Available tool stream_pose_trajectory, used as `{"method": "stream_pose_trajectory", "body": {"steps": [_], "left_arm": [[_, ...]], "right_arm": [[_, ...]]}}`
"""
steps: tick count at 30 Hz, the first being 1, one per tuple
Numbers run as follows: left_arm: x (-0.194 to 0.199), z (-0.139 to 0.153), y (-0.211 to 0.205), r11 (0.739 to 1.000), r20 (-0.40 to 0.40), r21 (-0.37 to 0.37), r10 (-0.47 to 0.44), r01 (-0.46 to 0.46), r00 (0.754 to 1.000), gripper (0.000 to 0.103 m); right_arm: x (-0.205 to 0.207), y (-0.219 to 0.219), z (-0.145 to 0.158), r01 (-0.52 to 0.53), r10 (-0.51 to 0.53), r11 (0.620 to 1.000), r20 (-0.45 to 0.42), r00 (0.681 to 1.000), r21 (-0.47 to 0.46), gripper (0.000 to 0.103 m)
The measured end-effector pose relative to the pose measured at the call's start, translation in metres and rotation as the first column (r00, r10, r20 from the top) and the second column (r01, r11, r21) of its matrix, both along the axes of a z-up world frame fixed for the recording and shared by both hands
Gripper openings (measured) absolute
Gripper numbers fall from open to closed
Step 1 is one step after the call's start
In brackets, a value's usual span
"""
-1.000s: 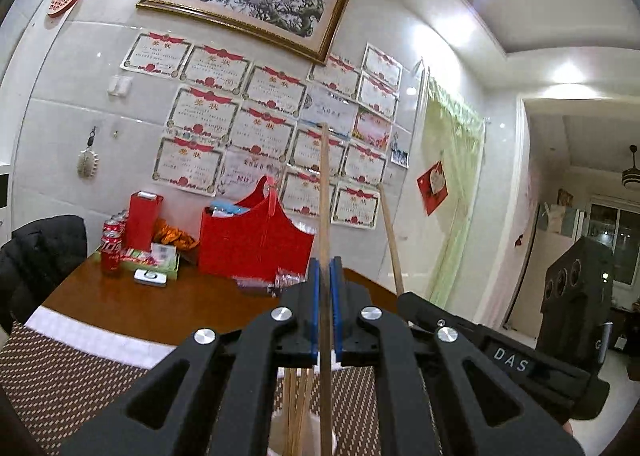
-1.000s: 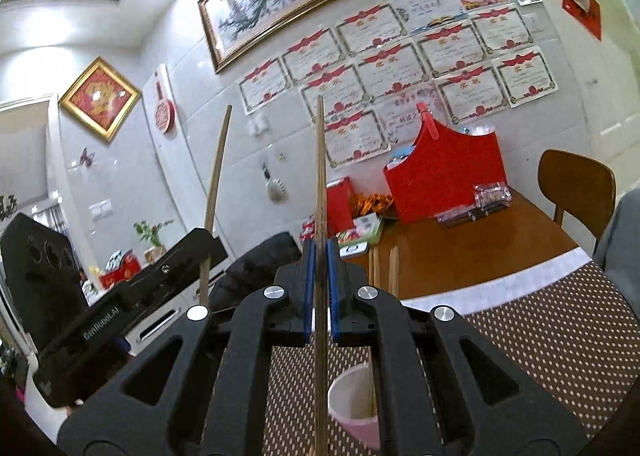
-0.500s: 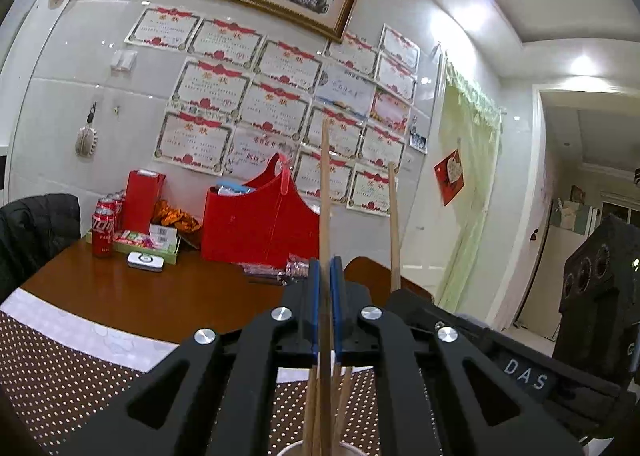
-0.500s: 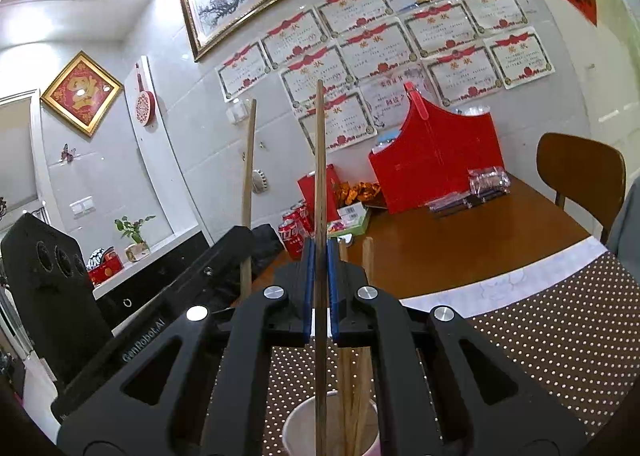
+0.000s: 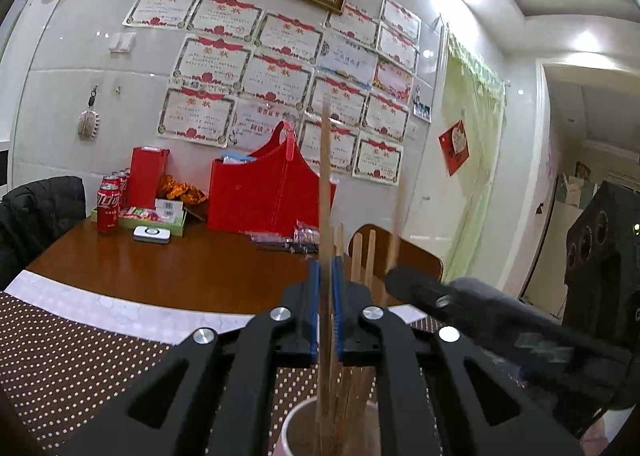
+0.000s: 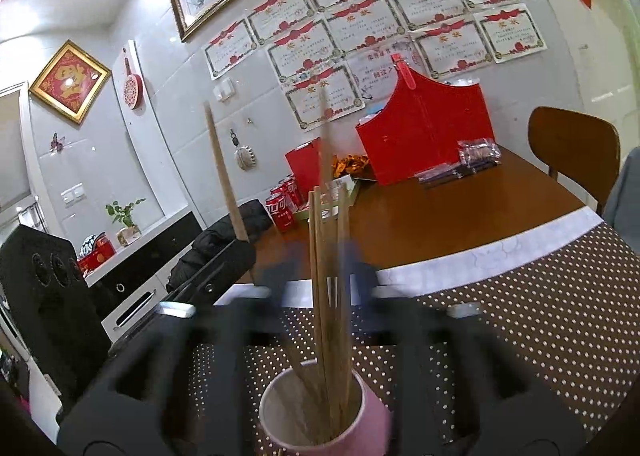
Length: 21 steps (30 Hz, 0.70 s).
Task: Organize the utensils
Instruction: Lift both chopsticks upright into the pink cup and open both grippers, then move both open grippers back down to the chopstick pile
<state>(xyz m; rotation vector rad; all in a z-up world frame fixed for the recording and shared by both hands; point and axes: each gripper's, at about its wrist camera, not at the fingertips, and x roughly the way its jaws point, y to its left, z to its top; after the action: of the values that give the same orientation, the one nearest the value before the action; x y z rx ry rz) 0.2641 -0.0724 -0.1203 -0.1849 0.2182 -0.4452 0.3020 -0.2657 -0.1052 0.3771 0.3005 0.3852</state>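
Note:
A pink cup with a white inside [image 6: 320, 412] stands on the dotted brown mat and holds several wooden chopsticks [image 6: 332, 296]. It also shows in the left wrist view [image 5: 332, 432]. My left gripper [image 5: 326, 276] is shut on one upright chopstick [image 5: 325, 183] whose lower end reaches into the cup. My right gripper [image 6: 324, 256] is blurred by motion; its jaws look spread apart, with a chopstick [image 6: 325, 143] between them standing in the cup. The left gripper's chopstick shows in the right wrist view [image 6: 226, 175].
A brown wooden table [image 5: 180, 268] carries a red basket [image 5: 268, 191], red soda cans [image 5: 109, 203], a red box [image 5: 145, 175] and snack packets. A wooden chair [image 6: 572, 151] stands at the right. A black speaker [image 6: 44, 296] is at the left.
Both grippers have come down over the cup, so both chopsticks now reach into it. The right gripper's jaws have blurred and spread away from its chopstick.

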Motion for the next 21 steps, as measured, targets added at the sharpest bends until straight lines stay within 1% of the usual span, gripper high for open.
{"method": "stream_pose_trajectory", "body": {"steps": [1, 2, 4, 5, 7, 9, 11, 15, 19, 21], "left_arm": [[-0.003, 0.001, 0.002, 1.000, -0.004, 0.004, 0.006, -0.006, 1.000, 0.033], [-0.005, 0.001, 0.003, 1.000, -0.003, 0.007, 0.014, -0.014, 1.000, 0.042], [-0.013, 0.005, 0.008, 1.000, 0.000, 0.010, 0.023, -0.023, 1.000, 0.048], [-0.017, 0.007, 0.011, 1.000, -0.003, 0.010, 0.026, -0.026, 1.000, 0.051], [-0.025, 0.012, 0.016, 0.999, -0.004, 0.013, 0.032, -0.032, 0.999, 0.056], [-0.036, 0.017, 0.019, 0.998, 0.005, 0.026, 0.048, -0.048, 0.999, 0.060], [-0.046, 0.022, 0.022, 0.997, 0.009, 0.046, 0.065, -0.065, 0.998, 0.069], [-0.070, 0.031, 0.023, 0.991, 0.002, 0.099, 0.094, -0.093, 0.996, 0.075], [-0.088, 0.037, 0.025, 0.981, -0.018, 0.145, 0.130, -0.126, 0.991, 0.076], [-0.099, 0.040, 0.028, 0.978, -0.031, 0.155, 0.143, -0.137, 0.989, 0.077]], "right_arm": [[-0.005, -0.003, 0.002, 0.011, -0.011, 1.000, 0.015, 1.000, 0.010, 0.088], [-0.011, -0.006, 0.004, 0.024, -0.024, 1.000, 0.028, 0.999, 0.010, 0.088], [-0.016, -0.009, 0.008, 0.031, -0.032, 0.999, 0.027, 0.999, 0.009, 0.089], [-0.019, -0.011, 0.010, 0.034, -0.035, 0.999, 0.025, 0.999, 0.012, 0.093], [-0.026, -0.017, 0.015, 0.050, -0.050, 0.999, 0.022, 0.999, 0.011, 0.096], [-0.031, -0.020, 0.019, 0.065, -0.065, 0.998, 0.015, 0.998, 0.002, 0.097], [-0.038, -0.023, 0.023, 0.074, -0.074, 0.997, 0.003, 0.997, -0.009, 0.097], [-0.052, -0.024, 0.029, 0.080, -0.081, 0.996, -0.010, 0.997, -0.036, 0.097], [-0.069, -0.024, 0.035, 0.078, -0.079, 0.996, -0.018, 0.997, -0.047, 0.097], [-0.079, -0.024, 0.038, 0.074, -0.075, 0.996, -0.018, 0.997, -0.052, 0.097]]}}
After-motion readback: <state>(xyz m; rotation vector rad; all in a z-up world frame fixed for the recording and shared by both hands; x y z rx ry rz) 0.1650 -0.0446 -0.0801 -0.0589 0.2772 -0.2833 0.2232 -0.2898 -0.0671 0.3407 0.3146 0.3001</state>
